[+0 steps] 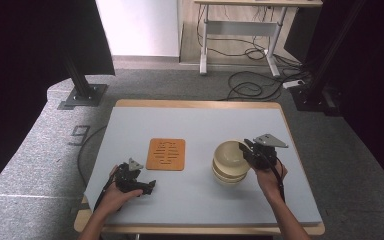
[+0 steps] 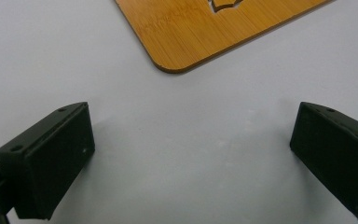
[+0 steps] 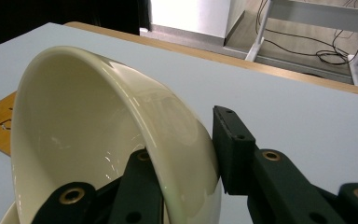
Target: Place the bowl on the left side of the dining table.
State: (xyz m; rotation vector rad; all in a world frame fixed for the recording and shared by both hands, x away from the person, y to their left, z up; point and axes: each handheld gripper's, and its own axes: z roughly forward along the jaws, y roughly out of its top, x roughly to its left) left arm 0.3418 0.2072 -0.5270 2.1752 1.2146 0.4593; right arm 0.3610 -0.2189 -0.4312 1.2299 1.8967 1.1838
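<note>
The top bowl sat pinched at its rim by the right gripper, one jaw inside, one outside, tilted off the stack of bowls. Likely next: carry it toward the bamboo trivet. The left gripper rested wide open, empty, on the table.

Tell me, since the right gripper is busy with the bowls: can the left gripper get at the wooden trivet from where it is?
Probably yes. The left gripper sits open just short of the wooden trivet, with bare table between them.

Overhead camera faces forward; claw cameras sit close, sharing the table.
</note>
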